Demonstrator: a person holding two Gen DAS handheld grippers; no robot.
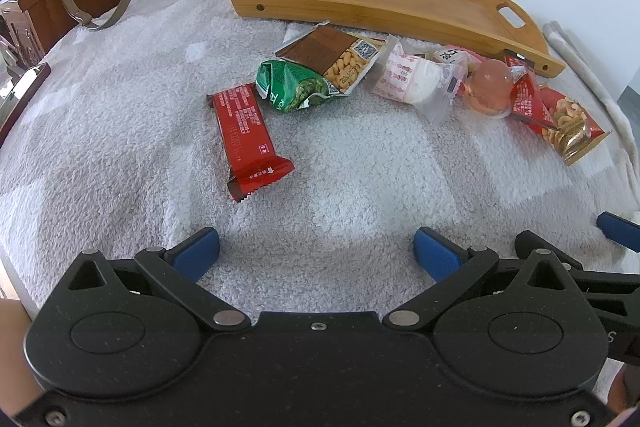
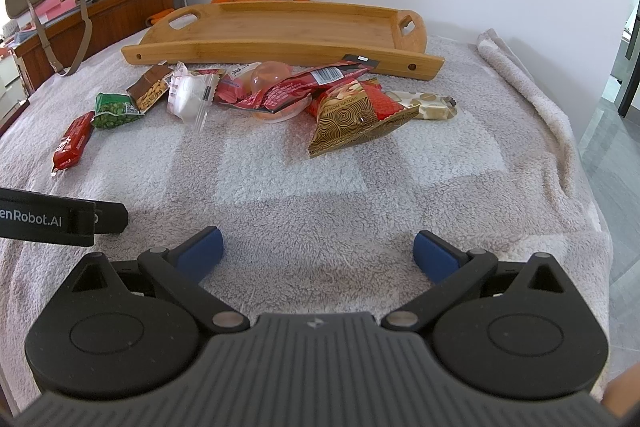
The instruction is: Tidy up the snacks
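Both grippers, left gripper (image 1: 316, 251) and right gripper (image 2: 318, 251), spread wide, empty. Snack pile (image 2: 256, 95) at 12 o'clock, just before wooden tray (image 2: 280, 27), bare. Risk: overlapping slippery wrappers, pinch may drag neighbour or snag fluffy blanket (image 2: 320, 179).

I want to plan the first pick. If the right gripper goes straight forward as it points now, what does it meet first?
Probably the gold nut packet. The right gripper is open, with only bare blanket ahead until that packet; the wooden tray lies beyond. Depth is uncertain.
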